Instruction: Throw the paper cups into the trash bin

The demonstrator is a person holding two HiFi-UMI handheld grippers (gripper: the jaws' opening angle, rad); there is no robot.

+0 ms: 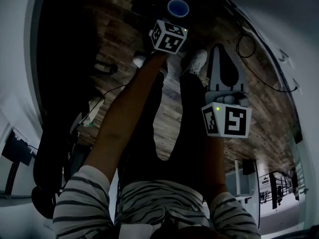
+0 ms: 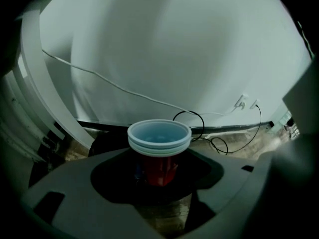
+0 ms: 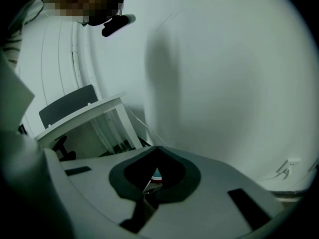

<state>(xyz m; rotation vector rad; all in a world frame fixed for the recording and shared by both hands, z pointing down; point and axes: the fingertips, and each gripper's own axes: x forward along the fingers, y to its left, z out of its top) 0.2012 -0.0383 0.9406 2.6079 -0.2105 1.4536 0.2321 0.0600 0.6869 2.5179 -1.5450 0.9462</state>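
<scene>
A stack of paper cups (image 2: 159, 139), red-bodied with pale rims, stands upright between the jaws of my left gripper (image 2: 160, 159), which is shut on it. From the head view the cups (image 1: 178, 8) show as a blue-lined round mouth just beyond the left gripper (image 1: 172, 23), held out over the wooden floor in front of the person's shoes. My right gripper (image 1: 223, 51) hangs lower on the right, its jaws shut with the tips touching (image 3: 157, 148). A small red and pale sliver shows in the gap behind those tips; I cannot tell what it is. No trash bin is recognisable.
A white wall fills both gripper views, with sockets (image 2: 244, 102) and a black cable (image 2: 199, 121) at its foot. Loose cable (image 1: 254, 49) lies on the brick-patterned floor (image 1: 264, 128). A white table (image 3: 84, 114) and a dark chair (image 3: 67, 106) stand left. Dark objects (image 1: 55, 133) crowd the left side.
</scene>
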